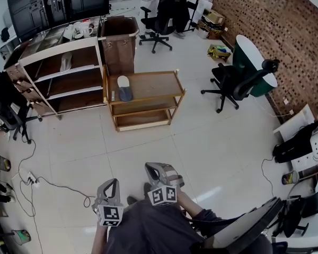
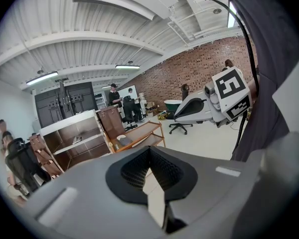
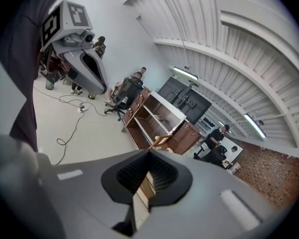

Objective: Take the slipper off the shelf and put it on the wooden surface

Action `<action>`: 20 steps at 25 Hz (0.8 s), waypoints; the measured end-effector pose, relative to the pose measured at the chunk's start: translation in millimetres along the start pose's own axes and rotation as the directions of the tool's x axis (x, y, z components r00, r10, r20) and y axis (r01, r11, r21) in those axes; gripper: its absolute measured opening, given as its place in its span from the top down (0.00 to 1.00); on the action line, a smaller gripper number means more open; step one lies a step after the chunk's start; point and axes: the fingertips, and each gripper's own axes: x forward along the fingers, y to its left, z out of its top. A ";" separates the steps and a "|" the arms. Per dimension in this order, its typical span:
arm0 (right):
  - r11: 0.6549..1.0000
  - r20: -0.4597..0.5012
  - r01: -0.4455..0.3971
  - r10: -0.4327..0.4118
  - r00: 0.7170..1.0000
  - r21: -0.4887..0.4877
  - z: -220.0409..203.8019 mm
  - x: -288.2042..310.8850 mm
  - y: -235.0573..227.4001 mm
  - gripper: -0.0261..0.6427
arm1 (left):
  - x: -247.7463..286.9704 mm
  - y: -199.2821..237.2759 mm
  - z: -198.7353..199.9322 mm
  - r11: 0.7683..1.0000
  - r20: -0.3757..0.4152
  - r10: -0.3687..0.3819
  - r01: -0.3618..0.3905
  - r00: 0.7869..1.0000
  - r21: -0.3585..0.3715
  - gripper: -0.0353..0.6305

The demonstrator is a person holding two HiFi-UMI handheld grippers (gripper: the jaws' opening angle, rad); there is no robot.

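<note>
A black cable (image 1: 47, 181) trails over the white tiled floor (image 1: 212, 142) at near left. At far left stands a white-framed open shelf unit with dark wooden boards (image 1: 58, 70). A pale grey slipper (image 1: 66, 62) lies flat on its upper board, well apart from both claws. Just right of the shelf unit is a tall brown bin (image 1: 119, 41). Close to the camera, above the person's dark clothing, the left claw (image 1: 112, 183) hangs over the tiles. Its jaws are closed tip to tip with nothing between them. Beyond it, mid-room, a low two-tier wooden desk (image 1: 153, 83) carries a white oval piece (image 1: 122, 81) and a blue-grey piece (image 1: 125, 94). The two lie together at the desk's left end, too small to tell whether they are footwear. The right claw (image 1: 152, 167), just beside the left one, is likewise fully closed and holds nothing. Further right, a black office chair (image 1: 236, 83) sits on the tiles near a red-brown brick wall (image 1: 275, 30) that runs along the right side of the room.
</note>
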 end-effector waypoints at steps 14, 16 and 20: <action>1.000 -0.002 -0.028 0.028 1.000 -0.013 6.4 7.9 -3.9 0.96 | 6.2 6.5 -0.1 1.000 -0.006 -0.001 0.001 1.000 -0.011 0.92; 1.000 -0.004 -0.029 0.029 1.000 -0.009 7.0 9.9 -4.3 0.96 | 8.1 7.6 -0.7 1.000 -0.007 -0.003 0.003 1.000 -0.011 0.92; 0.999 0.004 -0.033 0.033 0.999 -0.013 1.7 18.5 0.9 0.96 | 13.0 11.2 0.0 1.000 -0.006 -0.004 0.004 1.000 -0.010 0.92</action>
